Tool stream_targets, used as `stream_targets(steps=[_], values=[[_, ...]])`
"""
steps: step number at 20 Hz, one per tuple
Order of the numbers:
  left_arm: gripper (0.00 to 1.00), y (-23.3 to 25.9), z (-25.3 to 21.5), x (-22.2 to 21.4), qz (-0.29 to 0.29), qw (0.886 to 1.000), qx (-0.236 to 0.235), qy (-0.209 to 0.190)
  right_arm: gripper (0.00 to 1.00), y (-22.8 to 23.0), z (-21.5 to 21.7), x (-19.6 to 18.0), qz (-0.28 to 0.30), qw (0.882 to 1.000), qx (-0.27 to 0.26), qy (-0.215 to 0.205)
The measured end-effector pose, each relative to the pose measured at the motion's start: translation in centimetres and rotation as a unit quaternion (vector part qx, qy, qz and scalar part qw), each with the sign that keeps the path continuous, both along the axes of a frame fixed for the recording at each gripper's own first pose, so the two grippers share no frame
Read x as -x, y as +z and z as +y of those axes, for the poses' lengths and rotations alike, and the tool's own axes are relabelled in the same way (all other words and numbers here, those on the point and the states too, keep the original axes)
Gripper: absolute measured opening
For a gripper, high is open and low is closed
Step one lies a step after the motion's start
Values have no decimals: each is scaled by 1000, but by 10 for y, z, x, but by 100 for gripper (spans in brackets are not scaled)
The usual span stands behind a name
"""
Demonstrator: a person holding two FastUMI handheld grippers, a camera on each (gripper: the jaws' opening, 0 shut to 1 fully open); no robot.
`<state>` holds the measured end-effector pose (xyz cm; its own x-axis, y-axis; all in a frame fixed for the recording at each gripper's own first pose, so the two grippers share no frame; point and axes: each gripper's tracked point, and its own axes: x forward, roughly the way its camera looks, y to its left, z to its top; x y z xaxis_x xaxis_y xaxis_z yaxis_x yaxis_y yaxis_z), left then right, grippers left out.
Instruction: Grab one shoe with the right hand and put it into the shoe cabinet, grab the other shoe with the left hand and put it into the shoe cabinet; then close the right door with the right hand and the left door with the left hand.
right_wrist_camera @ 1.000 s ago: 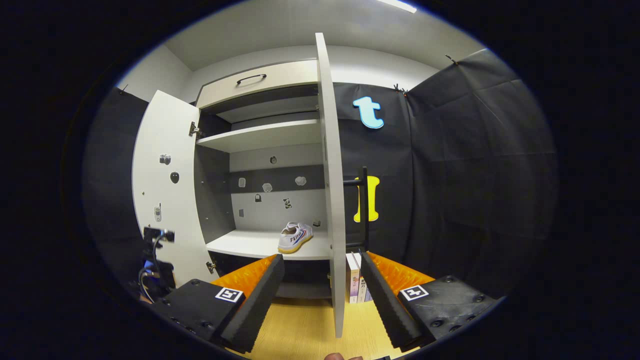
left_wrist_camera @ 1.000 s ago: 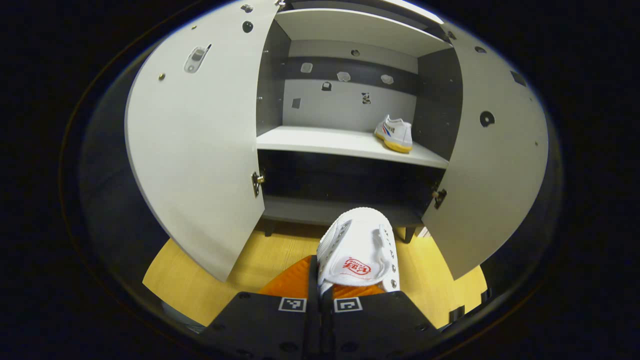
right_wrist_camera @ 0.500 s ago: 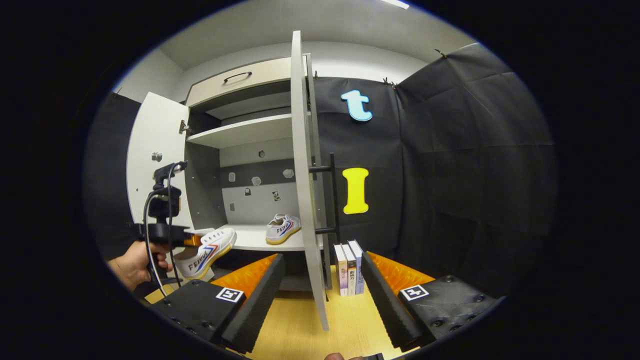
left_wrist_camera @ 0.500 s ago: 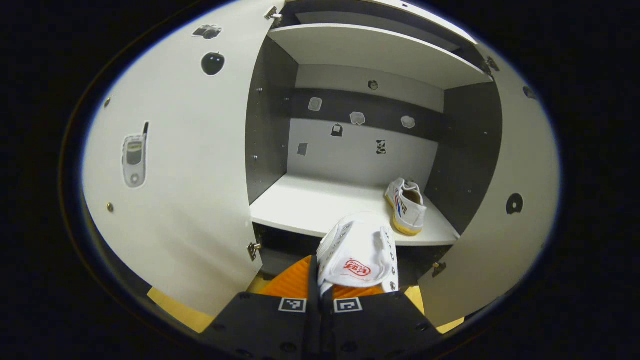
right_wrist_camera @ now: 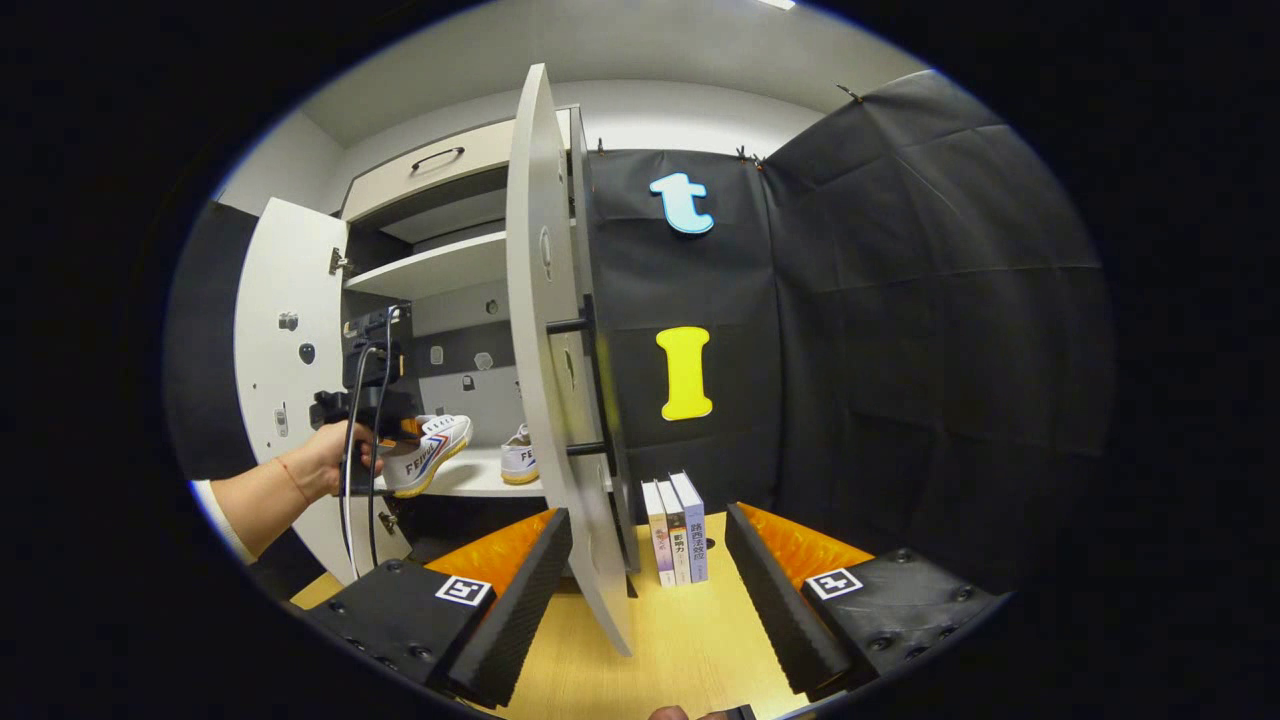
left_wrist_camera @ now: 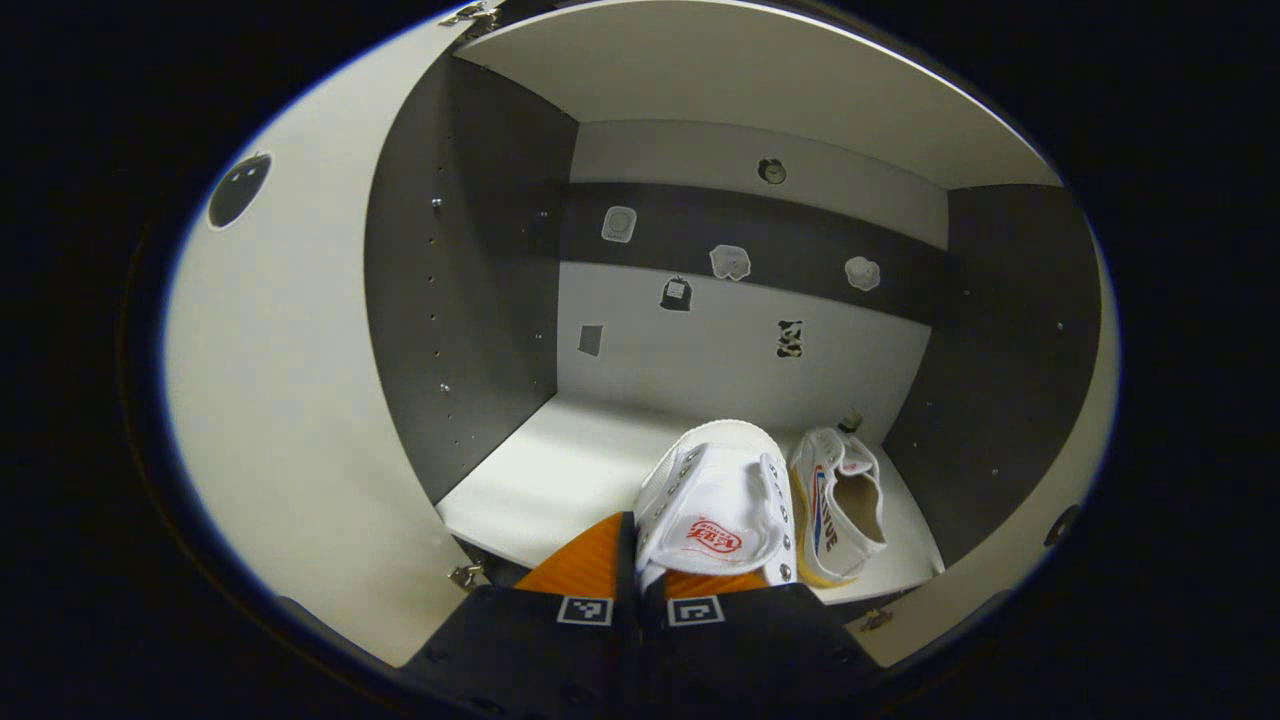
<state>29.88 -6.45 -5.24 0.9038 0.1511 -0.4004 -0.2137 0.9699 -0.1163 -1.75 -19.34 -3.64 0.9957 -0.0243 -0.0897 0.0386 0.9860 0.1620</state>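
Left tongs (left_wrist_camera: 640,585) grip a white shoe (left_wrist_camera: 715,500) above the shelf's front edge (left_wrist_camera: 520,525), just left of the second shoe (left_wrist_camera: 840,495); bare shelf lies leftward. Right tongs (right_wrist_camera: 650,590) gape empty astride the right door's edge (right_wrist_camera: 545,350).

Left gripper view peers closely into the cabinet (left_wrist_camera: 470,300); right gripper view faces it from farther back.

The right gripper (right_wrist_camera: 648,580) is showing black housings with screws and square markers. The hand (right_wrist_camera: 335,460) is wearing a white sleeve (right_wrist_camera: 225,520) and thin red wrist string; black cables are hanging from the left gripper (right_wrist_camera: 375,400).
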Motion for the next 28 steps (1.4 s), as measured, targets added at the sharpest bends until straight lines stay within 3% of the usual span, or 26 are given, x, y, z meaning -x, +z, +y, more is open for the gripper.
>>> stream_targets(steps=[9, 16, 22, 28], values=[[5, -40, 12, -99, 60, 997, -32, 25, 98, -18, -42, -12, 24, 999, -1, -42], [6, -61, 18, -131, 84, 994, -60, 28, 98, -26, -51, -9, 36, 997, 10, -61], [26, -54, 13, -119, 71, 995, -72, 4, 98, -18, -39, -2, 30, 998, 7, -53], [63, -37, -2, -79, 12, 997, -57, -41, 98, -17, -28, 9, 32, 999, 0, -44]])
